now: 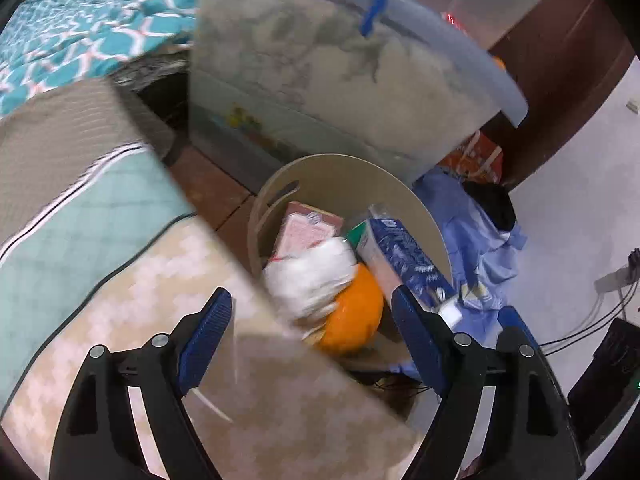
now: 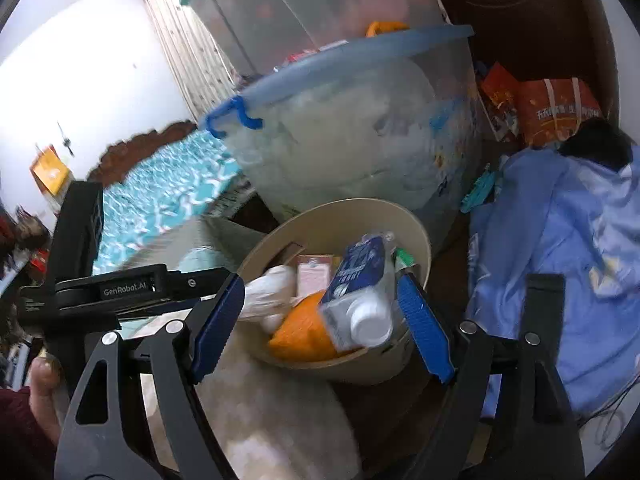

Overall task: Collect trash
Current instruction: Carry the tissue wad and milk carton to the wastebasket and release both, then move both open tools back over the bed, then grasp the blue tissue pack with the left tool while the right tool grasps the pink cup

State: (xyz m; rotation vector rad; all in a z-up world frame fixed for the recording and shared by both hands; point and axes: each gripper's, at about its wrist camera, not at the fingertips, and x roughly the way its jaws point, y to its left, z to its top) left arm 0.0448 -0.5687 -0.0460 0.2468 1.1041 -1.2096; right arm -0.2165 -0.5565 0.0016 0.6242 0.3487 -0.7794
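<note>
Here, both claws are hovering over a round beige plastic waste bin [image 1: 424, 216] that is standing on the dark floor at the foot of a large translucent storage tub with a blue lid and blue clip handles [image 1: 328, 80].

In the left wrist view, the left gripper [image 1: 312, 304] is spreading its blue-padded fingers [image 1: 206, 332] wide apart, with nothing pressed between them. The bin is sitting at about twelve o'clock from the fingertips. Inside it, a crumpled white plastic bag [image 1: 308, 276] is lying against an orange rounded piece of trash [image 1: 356, 316], which is sitting at the bag's five o'clock. A pink and white carton [image 1: 304, 228] is leaning at the bag's eleven o'clock, and a blue and white milk carton [image 1: 404, 260] is tilting at its three o'clock. A pale checkered quilt [image 1: 168, 312] is covering the bin's near edge from seven o'clock.

In the right wrist view, the right gripper [image 2: 320, 292] is also standing with its fingers apart and gripping nothing. The milk carton, its white screw cap [image 2: 370, 322] pointing toward the camera, is lying on top of the heap between the fingertips; whether it is touching the pads is hard to tell through the blur. A crumpled light blue cloth [image 2: 560, 248] is lying at three o'clock of the bin. The left gripper's black body is reaching in from nine o'clock, held by a person's hand [image 2: 44, 384].
</note>
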